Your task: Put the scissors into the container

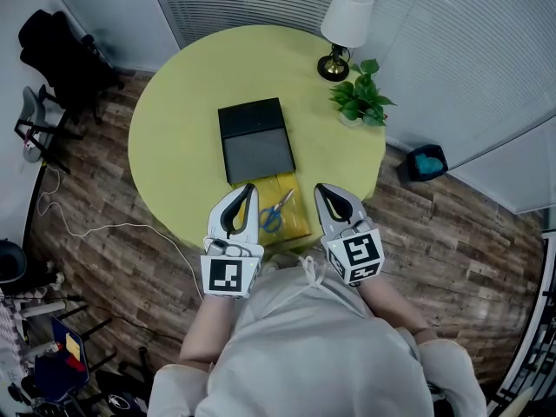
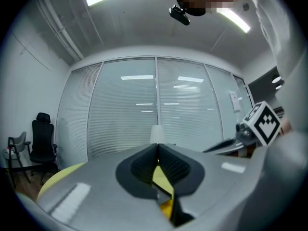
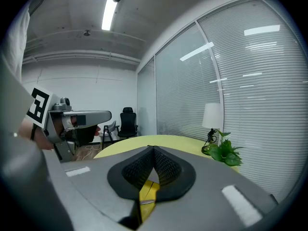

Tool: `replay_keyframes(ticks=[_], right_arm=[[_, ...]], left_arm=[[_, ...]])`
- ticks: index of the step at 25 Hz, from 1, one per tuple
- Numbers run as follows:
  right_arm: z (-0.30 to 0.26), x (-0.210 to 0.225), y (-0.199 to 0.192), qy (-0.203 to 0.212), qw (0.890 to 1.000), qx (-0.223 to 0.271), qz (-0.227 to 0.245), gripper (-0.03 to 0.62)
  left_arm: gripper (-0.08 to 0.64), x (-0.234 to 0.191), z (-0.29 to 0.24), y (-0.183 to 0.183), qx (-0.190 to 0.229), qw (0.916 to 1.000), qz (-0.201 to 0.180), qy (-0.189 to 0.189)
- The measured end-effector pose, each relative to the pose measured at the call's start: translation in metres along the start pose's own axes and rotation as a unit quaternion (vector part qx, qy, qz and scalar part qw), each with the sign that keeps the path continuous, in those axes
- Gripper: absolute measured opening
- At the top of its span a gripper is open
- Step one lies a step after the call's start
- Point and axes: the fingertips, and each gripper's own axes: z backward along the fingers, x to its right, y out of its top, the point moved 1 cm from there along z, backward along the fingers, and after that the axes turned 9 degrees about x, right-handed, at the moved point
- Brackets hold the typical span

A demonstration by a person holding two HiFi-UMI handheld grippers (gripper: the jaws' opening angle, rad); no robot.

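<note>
Blue-handled scissors lie on a yellow sheet at the near edge of the round yellow-green table. Just beyond them sits the dark, shallow container, lying flat. My left gripper hovers to the left of the scissors, its jaws shut with nothing between them. To the right of the scissors my right gripper is likewise shut and holds nothing. The left gripper view has the closed left gripper pointing level at the window blinds. The right gripper view looks past the closed right gripper across the table.
A white-shaded lamp and a small green plant stand at the table's far right; both also appear as lamp and plant. A black chair stands on the wooden floor at the left. A teal bin sits right of the table.
</note>
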Motion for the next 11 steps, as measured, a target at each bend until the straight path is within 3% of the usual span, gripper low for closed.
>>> replay_keyframes(ticks=[11], right_arm=[[-0.001,-0.005,-0.007,0.006,1.000,-0.009,-0.005,0.000]], left_arm=[[0.006,-0.008,0.004,-0.013,-0.011,0.9998,0.001,0.015]])
